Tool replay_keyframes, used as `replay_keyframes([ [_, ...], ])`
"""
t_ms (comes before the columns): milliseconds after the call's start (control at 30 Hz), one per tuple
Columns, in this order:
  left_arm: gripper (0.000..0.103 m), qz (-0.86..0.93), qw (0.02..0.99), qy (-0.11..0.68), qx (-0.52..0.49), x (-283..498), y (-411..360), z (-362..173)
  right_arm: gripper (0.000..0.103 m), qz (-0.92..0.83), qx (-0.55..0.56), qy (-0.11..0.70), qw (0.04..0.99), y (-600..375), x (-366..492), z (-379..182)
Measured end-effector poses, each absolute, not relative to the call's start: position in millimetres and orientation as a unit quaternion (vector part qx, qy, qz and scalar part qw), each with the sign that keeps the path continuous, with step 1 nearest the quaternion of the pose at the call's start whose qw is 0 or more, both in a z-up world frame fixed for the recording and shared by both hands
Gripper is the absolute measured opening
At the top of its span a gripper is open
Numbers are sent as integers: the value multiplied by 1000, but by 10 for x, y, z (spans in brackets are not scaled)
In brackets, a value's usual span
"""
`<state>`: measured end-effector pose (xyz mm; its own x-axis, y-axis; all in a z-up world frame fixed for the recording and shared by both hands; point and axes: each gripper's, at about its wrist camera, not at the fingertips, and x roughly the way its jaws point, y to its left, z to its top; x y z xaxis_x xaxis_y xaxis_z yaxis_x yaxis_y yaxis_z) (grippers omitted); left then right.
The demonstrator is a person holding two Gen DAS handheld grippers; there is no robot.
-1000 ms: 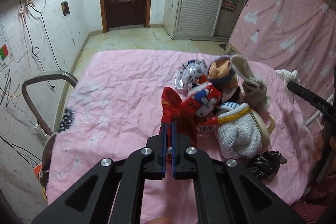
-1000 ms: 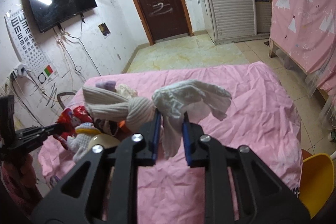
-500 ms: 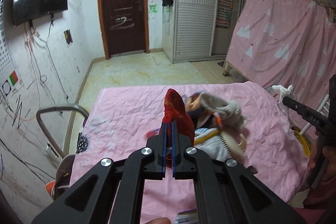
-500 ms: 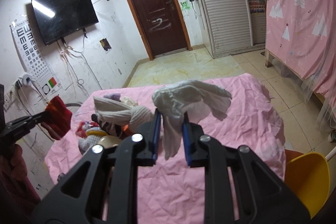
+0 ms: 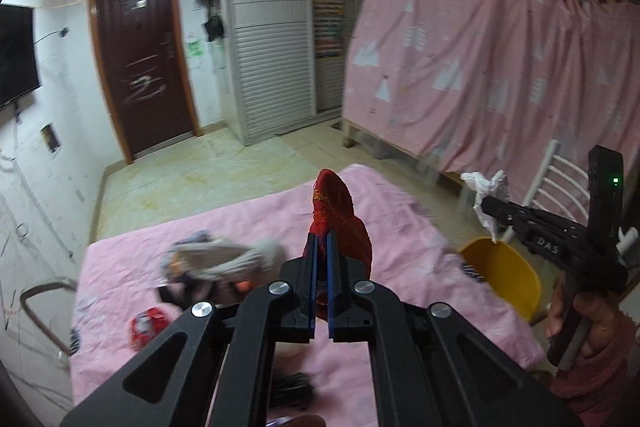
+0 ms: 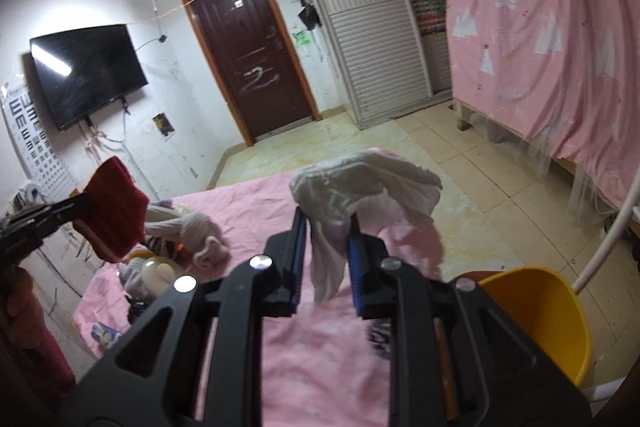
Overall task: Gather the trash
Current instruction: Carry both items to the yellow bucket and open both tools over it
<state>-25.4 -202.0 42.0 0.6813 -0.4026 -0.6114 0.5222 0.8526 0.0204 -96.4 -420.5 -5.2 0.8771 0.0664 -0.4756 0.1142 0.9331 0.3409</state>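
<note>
While our left gripper (image 5: 320,259) pinches a red sock-like cloth (image 5: 338,223) between jaws pressed tight together, the cloth stands up from the fingertips at the centre of the left wrist frame, held above the pink-covered bed (image 5: 240,227). In the right wrist frame we see the same red cloth at the left edge, clamped in that gripper.

Our right gripper (image 6: 326,247) squeezes a crumpled white tissue (image 6: 360,187); its top billows above the fingers and a tail hangs down between them, at the middle of that frame. In the left wrist view the tissue shows small at the right, above a yellow bin (image 5: 500,275). That yellow bin sits at the lower right of the right wrist frame, just beside the bed.

On the bed, left of centre, we see a blurred heap of knitted socks (image 6: 188,227), with a small red wrapper (image 5: 148,323) lying near it.
</note>
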Motion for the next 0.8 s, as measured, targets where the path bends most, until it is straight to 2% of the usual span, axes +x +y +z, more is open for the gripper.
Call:
replay_keyframes([
  [433,0,-401,839,351,115,-408,-3728,28,18,-103,207,253,940,-4950,-1525,-297],
  [800,0,-420,803,396,148,-583,-4485,-361,18,-137,238,246,929,-5337,-1766,-451],
])
